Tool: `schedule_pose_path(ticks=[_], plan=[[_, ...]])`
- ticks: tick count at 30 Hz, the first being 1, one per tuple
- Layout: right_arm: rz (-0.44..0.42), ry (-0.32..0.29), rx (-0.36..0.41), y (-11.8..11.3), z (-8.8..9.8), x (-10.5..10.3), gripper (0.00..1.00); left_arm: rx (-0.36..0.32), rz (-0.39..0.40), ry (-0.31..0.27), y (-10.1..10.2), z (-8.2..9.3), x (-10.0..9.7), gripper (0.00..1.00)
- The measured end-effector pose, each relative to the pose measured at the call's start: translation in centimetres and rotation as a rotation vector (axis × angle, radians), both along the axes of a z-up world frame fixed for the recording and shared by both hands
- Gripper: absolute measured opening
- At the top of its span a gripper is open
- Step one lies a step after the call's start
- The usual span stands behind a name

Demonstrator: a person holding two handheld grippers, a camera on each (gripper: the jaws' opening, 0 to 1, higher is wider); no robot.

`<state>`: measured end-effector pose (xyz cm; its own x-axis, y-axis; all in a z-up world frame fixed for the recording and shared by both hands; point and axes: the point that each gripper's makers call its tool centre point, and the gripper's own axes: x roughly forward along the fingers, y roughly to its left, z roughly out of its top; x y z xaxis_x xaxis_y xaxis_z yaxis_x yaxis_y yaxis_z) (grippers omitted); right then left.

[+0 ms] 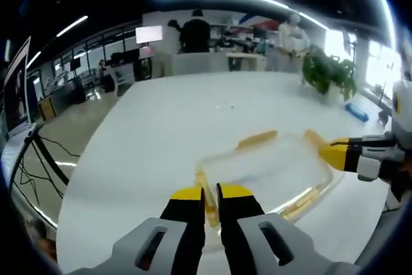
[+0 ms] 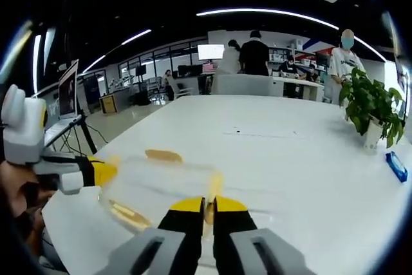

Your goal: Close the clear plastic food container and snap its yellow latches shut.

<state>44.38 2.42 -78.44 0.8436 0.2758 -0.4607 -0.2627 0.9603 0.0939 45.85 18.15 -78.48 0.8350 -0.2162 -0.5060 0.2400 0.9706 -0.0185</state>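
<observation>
Though its clear walls blur, container (image 1: 267, 165), each claw (image 1: 211, 192) (image 2: 205, 205) clamped on a yellow latch (image 1: 207, 205) (image 2: 212, 192).

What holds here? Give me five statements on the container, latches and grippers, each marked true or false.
1. The clear container lies on a white table. True.
2. The left gripper has its jaws wide apart. False: they are pinched on a yellow latch at the container's edge.
3. The right gripper pinches a yellow latch. True.
4. A potted plant stands on the table. True.
5. The container is red. False: it is clear with yellow latches.
</observation>
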Motion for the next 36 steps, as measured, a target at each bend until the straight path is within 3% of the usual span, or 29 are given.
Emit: schedule_pose_path(ticks=[21, 36], plan=[[-0.018, -0.006, -0.044, -3.6, 0.1, -0.6, 0.0, -0.037, -0.018, -0.001, -3.8, 0.1, -0.4, 0.03], [-0.077, 0.003, -0.049, -6.4, 0.1, -0.7, 0.0, -0.047, -0.066, 0.006, -6.6, 0.2, -0.5, 0.04]])
